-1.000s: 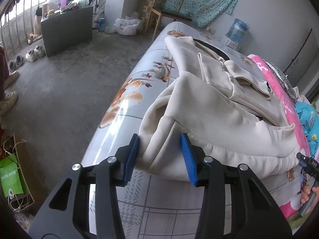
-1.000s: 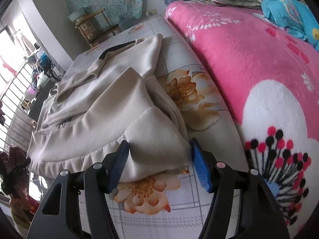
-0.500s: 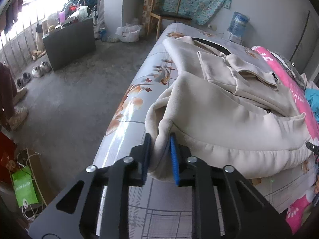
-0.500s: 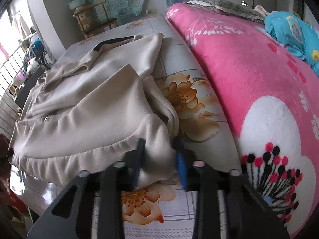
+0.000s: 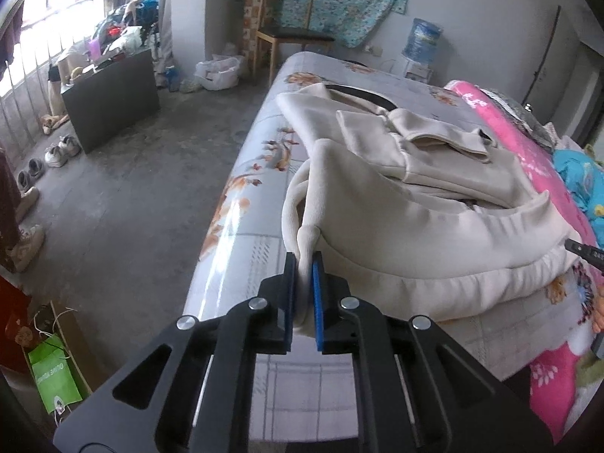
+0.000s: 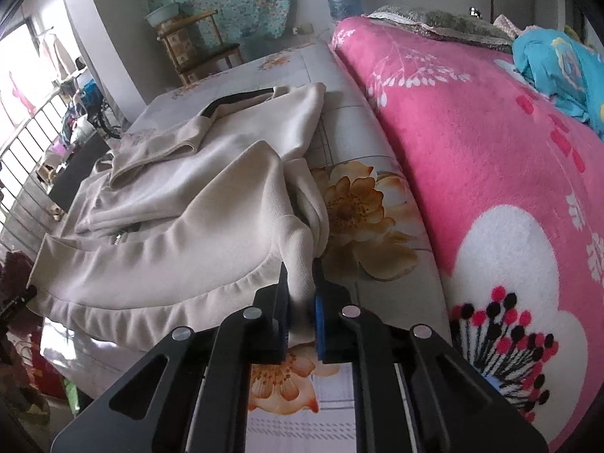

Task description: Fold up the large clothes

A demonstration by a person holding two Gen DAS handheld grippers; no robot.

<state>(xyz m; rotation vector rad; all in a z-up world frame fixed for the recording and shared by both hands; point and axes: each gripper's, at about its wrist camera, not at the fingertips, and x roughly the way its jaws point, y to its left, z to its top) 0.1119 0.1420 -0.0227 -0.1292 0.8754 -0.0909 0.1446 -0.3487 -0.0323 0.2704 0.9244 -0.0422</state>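
Cream fleece zip jacket w/ ribbed hem (image 5: pixel 426 226) lies rumpled on the bed w/ glossy floral-print sheet (image 5: pixel 241 204), along the sheet's near edge, its body bunched and partly doubled over itself. The dark-lined collar end sits toward the far end of the bed; the ribbed hem runs along the near edge.

Left gripper (image 5: pixel 303 260): black frame, blue pads, jaws have just been closing and are now pinched tight on the hem corner nearest the bed's floor-side edge. Cloth is squeezed into a narrow ridge between the pads and rises a little off the sheet there.

Right gripper (image 6: pixel 300 270): same build, jaws also just closed in, now clamped on the jacket's (image 6: pixel 181 204) other hem corner, on the side toward the pink plush blanket w/ white flower shapes (image 6: pixel 490 143). That corner stands up as a pinched fold between the pads, over an orange flower print on the sheet (image 6: pixel 358 207).

Between the two grips the hem sags in a loose curve. Pink blanket covers the bed's far side, just beside the jacket w/ a strip of sheet between. Wooden chair (image 5: pixel 290 37) stands past the bed's far end, by the wall.
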